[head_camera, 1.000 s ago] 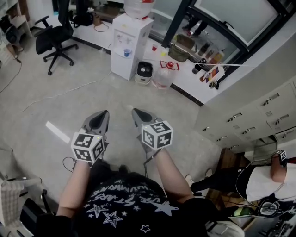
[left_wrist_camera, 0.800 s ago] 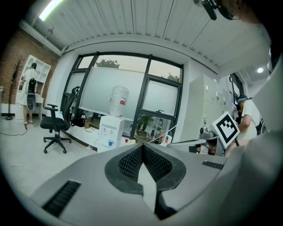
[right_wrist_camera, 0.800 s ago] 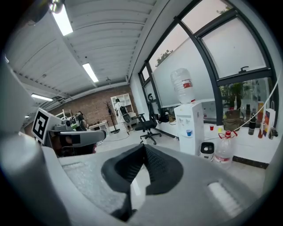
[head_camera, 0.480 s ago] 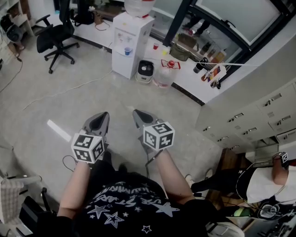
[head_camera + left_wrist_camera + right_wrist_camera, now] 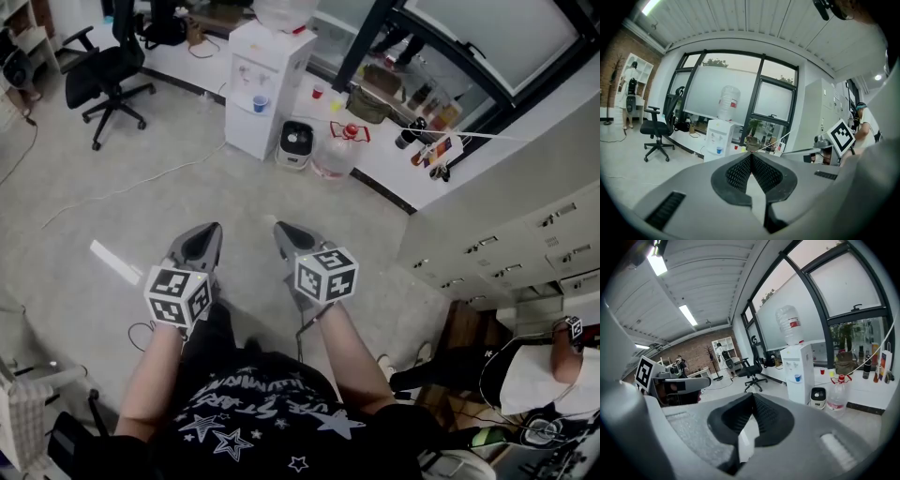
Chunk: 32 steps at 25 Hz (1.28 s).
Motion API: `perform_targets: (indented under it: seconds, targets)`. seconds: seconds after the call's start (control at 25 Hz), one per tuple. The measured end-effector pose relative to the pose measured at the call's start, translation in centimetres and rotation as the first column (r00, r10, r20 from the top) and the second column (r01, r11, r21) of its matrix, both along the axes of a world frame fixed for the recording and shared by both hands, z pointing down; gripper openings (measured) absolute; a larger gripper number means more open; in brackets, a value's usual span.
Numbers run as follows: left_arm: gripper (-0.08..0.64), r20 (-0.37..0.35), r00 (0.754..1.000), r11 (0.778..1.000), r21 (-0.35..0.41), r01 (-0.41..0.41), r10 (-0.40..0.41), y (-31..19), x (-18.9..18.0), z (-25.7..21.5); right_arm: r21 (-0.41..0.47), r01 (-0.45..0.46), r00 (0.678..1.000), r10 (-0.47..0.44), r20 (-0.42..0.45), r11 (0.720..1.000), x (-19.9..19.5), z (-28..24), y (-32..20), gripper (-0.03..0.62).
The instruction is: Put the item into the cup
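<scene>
Where the fingers stand: left gripper (image 5: 204,239) and right gripper (image 5: 287,234) side by side at 6 o'clock, each closed on nothing.
Item: none recognisable; no table within reach.
Cup: perhaps the small blue cup (image 5: 260,103) on the water dispenser (image 5: 258,70), far off at 12 o'clock across the floor (image 5: 131,202).
Nearer hand: neither, both look about equally far.

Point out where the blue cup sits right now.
Head view, upper left of centre: the blue cup sits in the tap recess of the white water dispenser.
</scene>
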State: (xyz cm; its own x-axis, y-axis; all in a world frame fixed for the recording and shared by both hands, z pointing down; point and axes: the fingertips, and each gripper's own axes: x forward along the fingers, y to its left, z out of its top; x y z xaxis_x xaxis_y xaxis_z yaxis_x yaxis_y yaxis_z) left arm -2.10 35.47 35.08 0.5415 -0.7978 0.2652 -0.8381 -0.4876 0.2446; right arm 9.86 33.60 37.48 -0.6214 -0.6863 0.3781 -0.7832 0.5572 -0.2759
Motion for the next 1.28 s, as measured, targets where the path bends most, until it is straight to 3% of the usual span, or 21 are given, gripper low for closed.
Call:
perform_targets:
  seconds: [0.52,0.84,1.28]
  targets:
    - [0.005,-0.006,0.999,0.999,-0.04,-0.033,0.033,-14.2,-6.3,1.2,-0.037,-0.058,0.998,0.058,-0.018,0.998,-5.3,0.9,-13.8,0.002]
    - [0.005,-0.055,0.997,0.995,-0.085,-0.055,0.051,-20.0,-9.7,2.3,-0.065,-0.112,0.993,0.109,-0.036,0.992,-7.8,1.5,-19.1,0.002]
    - [0.005,-0.056,0.99,0.987,-0.084,-0.134,0.129,-26.3,-12.4,3.0,-0.046,-0.205,0.978,0.203,-0.053,0.978,-9.8,1.2,-24.3,0.002]
